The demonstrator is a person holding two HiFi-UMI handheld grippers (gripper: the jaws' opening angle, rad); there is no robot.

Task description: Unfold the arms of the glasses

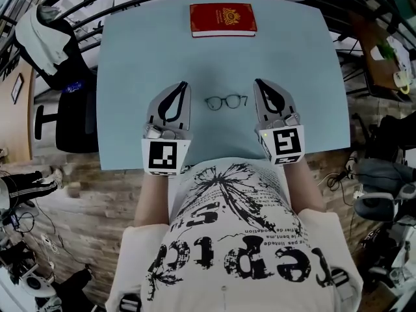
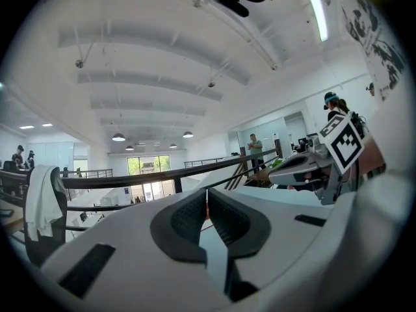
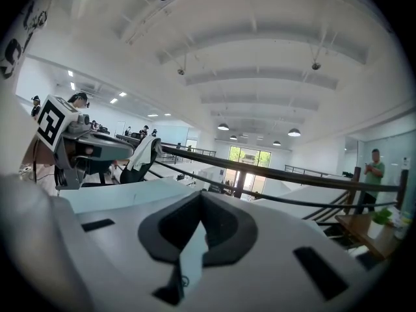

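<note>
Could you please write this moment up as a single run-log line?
left claw: shut, empty | right claw: shut, empty | glasses: on table between claws, untouched | red book: far edge

cannot make out, in the head view, the arms of the glasses [image 1: 226, 101] as folded or open (too small, just thin dark lines). cannot read the gold print on the red book [image 1: 223, 19]. cannot see the hands, covered by the left gripper [image 1: 184, 85], the right gripper [image 1: 259, 82] and their marker cubes [image 1: 162, 156]. near edge of the table [image 1: 123, 135] partly hidden behind the printed shirt [image 1: 240, 239]. black chair [image 1: 71, 119] partly tucked behind the table's left side. in the right gripper view, a tiny ring-like mark [image 3: 186, 280] low in the jaw gap, too small to name. in the left gripper view, only a red sliver [image 2: 207, 208] through the slit between the jaws, too narrow to identify.
</note>
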